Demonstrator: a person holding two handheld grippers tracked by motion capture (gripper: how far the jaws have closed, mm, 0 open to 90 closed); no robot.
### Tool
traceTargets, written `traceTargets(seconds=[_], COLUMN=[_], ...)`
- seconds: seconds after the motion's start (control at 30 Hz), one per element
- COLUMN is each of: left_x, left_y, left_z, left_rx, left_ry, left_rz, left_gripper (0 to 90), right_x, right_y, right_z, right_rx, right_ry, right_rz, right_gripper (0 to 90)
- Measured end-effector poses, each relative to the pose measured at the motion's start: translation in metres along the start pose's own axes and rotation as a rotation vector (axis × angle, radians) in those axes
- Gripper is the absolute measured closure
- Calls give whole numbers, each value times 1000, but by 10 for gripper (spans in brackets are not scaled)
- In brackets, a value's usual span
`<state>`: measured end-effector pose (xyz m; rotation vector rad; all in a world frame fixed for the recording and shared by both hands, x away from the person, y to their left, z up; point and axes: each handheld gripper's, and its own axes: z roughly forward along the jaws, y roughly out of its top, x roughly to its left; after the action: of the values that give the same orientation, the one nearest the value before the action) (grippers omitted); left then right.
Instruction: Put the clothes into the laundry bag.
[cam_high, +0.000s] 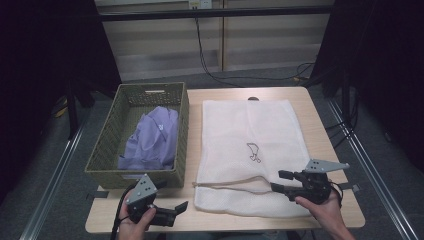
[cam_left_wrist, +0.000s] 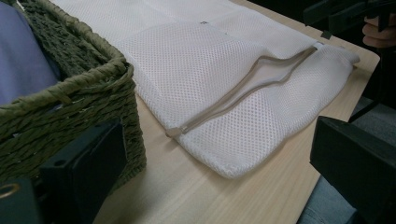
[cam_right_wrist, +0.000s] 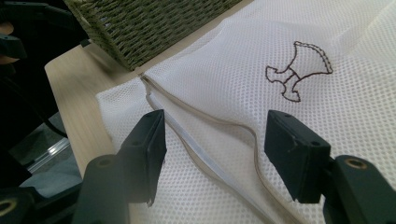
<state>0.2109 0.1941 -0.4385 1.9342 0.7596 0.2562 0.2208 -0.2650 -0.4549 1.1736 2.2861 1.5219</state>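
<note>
pale wooden table (cam_high: 320, 125) carries the white mesh bag (cam_high: 250, 150) along its right half beside the basket (cam_high: 102, 145); right gripper (cam_right_wrist: 212, 154), jaws wide and empty over the zipper (cam_right_wrist: 205, 121), may snag mesh, while the left gripper (cam_high: 167, 212) waits open at the near edge.

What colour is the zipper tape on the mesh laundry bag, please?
Beige zipper on the white mesh bag; clearest in the left gripper view.

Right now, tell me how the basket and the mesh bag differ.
The basket is green, woven and stands with upright walls; the mesh bag is white and lies flat. The basket holds a lilac garment; the mesh bag looks empty, its zipper partly open. The basket sits left, the mesh bag right. Both rest on the table.
</note>
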Motion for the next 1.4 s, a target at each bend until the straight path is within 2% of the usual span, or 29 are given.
traceTargets(seconds=[0.27,0.6,0.77,0.87,1.03,1.1,1.17,1.4], left_x=[1,0,-1,-3,-2,-2,-2,-1], left_y=[0,0,0,0,0,0,0,0], left_z=[1,0,0,1,1,1,1,1], left_rx=[7,6,7,10,9,9,10,14], left_ry=[2,6,9,12,15,13,15,18], left_rz=[0,11,10,19,19,15,21,26], left_gripper=[38,38,38,38,38,38,38,38], right_x=[-11,-15,-18,-21,-28,-31,-30,-33], right_y=[11,29,31,31,28,27,26,20], right_z=[20,53,65,71,78,82,85,88], right_rx=[66,153,192,208,207,204,224,243], right_ry=[38,87,88,81,53,55,52,55], right_rz=[-2,-66,-96,-98,-105,-96,-109,-113], right_gripper=[428,549,635,658,657,653,648,626])
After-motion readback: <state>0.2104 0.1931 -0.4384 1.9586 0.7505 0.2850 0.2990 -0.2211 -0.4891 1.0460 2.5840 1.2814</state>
